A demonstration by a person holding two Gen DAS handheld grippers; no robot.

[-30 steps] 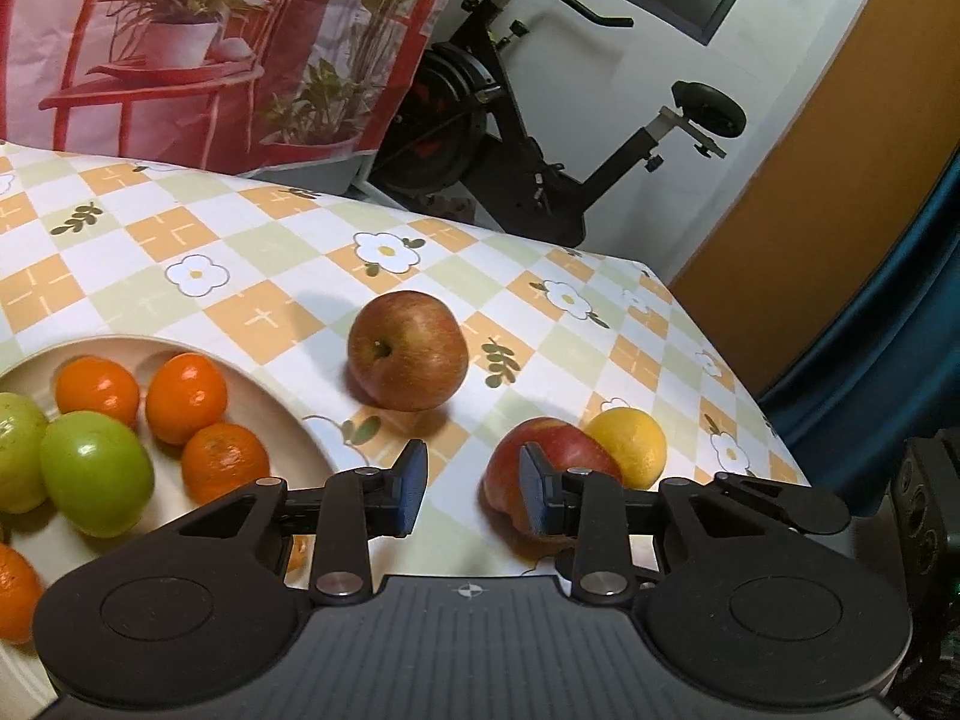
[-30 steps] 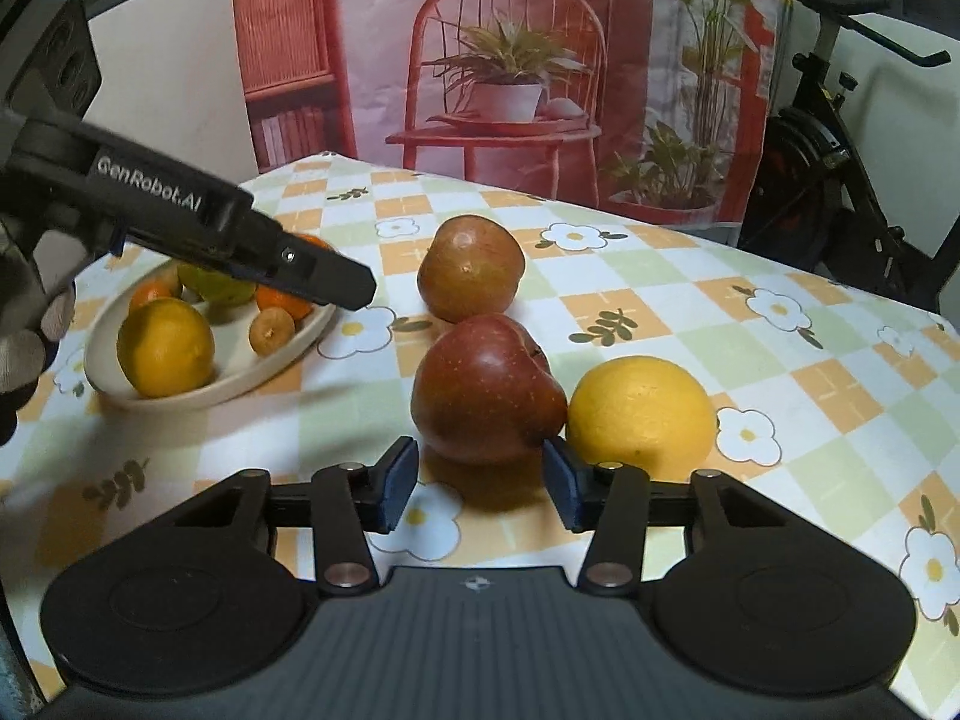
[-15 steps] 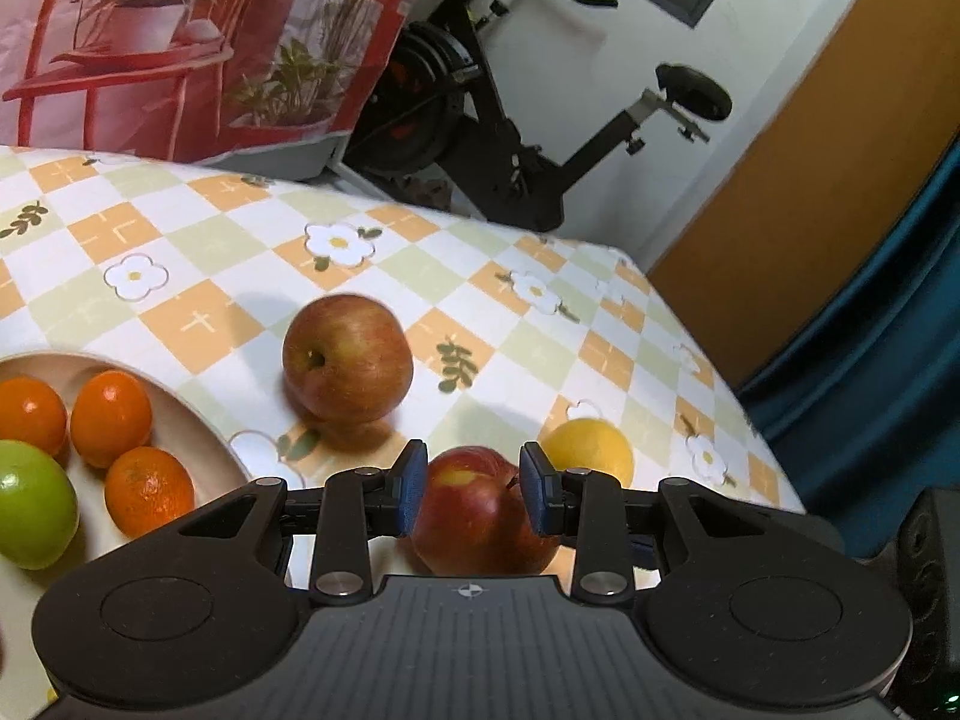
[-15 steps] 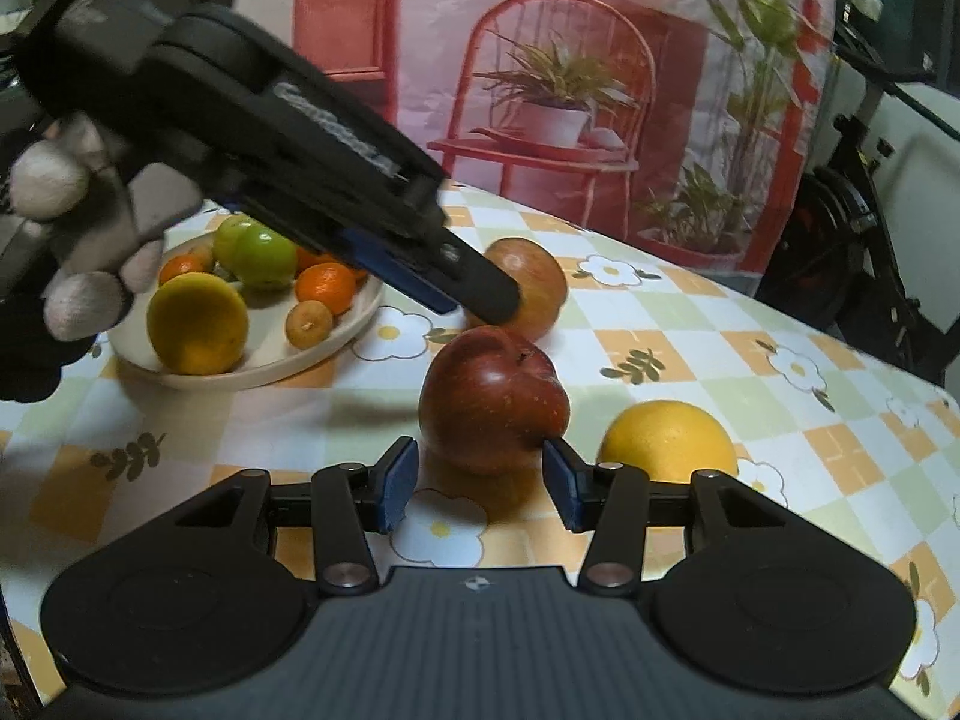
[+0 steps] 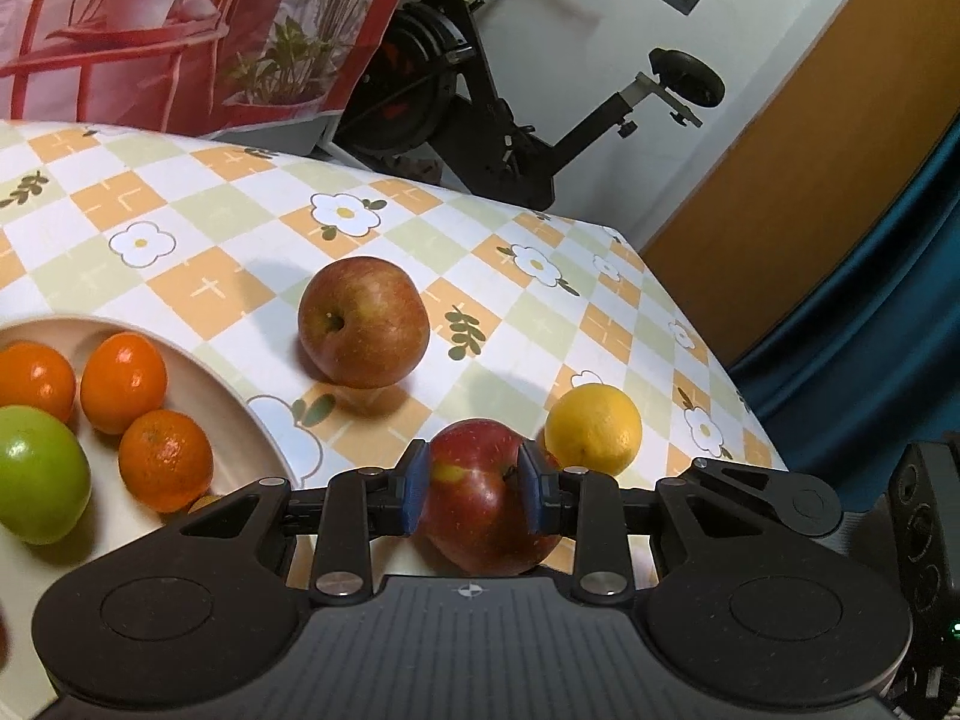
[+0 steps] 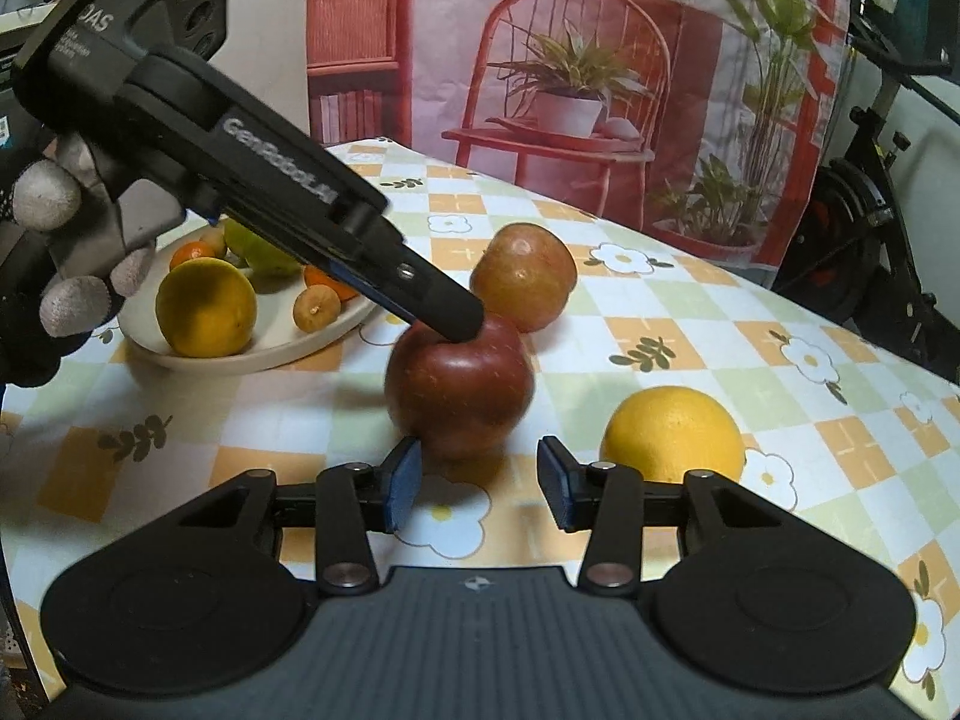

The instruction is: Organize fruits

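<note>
Apple (image 5: pixel 480 498) now sits clamped between the blue pads (image 5: pixel 415 492) of the left gripper (image 5: pixel 474 495); a second ago that dark red fruit lay off to the right of the jaws, with only the right pad near it, and half a second ago it was between them but not yet squeezed. In the right wrist view the same red apple (image 6: pixel 459 396) rests on the checked tablecloth (image 6: pixel 690 324), with the left gripper's black finger (image 6: pixel 420 294) pressing down across its top. A gloved hand (image 6: pixel 54 252) holds that tool at the left edge.

The right gripper (image 6: pixel 477 483) hangs just in front of the apple with its jaws closing; nothing lies between its pads, and the left pad (image 6: pixel 403 483) is near the fruit's base. Earlier it framed the apple from much the same spot, slightly wider.

A second, paler apple (image 5: pixel 363 324) stands on the cloth beyond the gripped one, well clear of it, unchanged in place. A yellow citrus (image 5: pixel 594 429) sits just to the right of the held apple, close but apart. To the left, the shallow plate (image 5: pixel 240 402) carries three small oranges (image 5: pixel 123 381) and a green fruit (image 5: pixel 36 474); the right wrist view shows a larger orange (image 6: pixel 207 306) on the plate's near side. An exercise bike (image 5: pixel 510 90) stands behind the table.
</note>
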